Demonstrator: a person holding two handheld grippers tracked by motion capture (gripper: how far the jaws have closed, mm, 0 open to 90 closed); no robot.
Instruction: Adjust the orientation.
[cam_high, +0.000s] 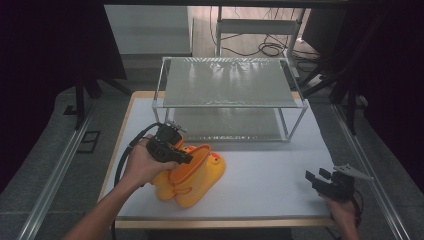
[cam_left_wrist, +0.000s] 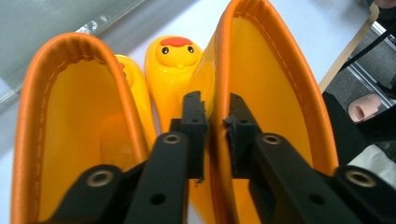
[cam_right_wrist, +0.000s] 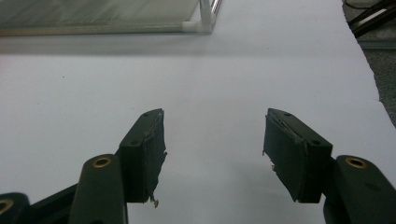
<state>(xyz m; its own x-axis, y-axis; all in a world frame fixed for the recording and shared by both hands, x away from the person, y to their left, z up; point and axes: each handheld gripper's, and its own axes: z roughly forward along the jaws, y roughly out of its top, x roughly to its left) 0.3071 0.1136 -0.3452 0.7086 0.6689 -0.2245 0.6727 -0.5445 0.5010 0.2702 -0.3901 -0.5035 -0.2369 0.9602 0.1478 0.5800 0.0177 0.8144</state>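
Boots in front of the rack

My left gripper (cam_left_wrist: 215, 122) straddles the right boot's (cam_left_wrist: 275, 88) rim, jaws loosened, beside the left boot (cam_left_wrist: 70, 116); my right gripper (cam_right_wrist: 212, 154) gapes, well right of the rack (cam_high: 230, 82).

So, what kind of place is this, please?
Most likely a lab or recording workspace, not a home: a white-covered table with a bare two-level shelf rack, loose cables on the floor behind, and dark curtains around.
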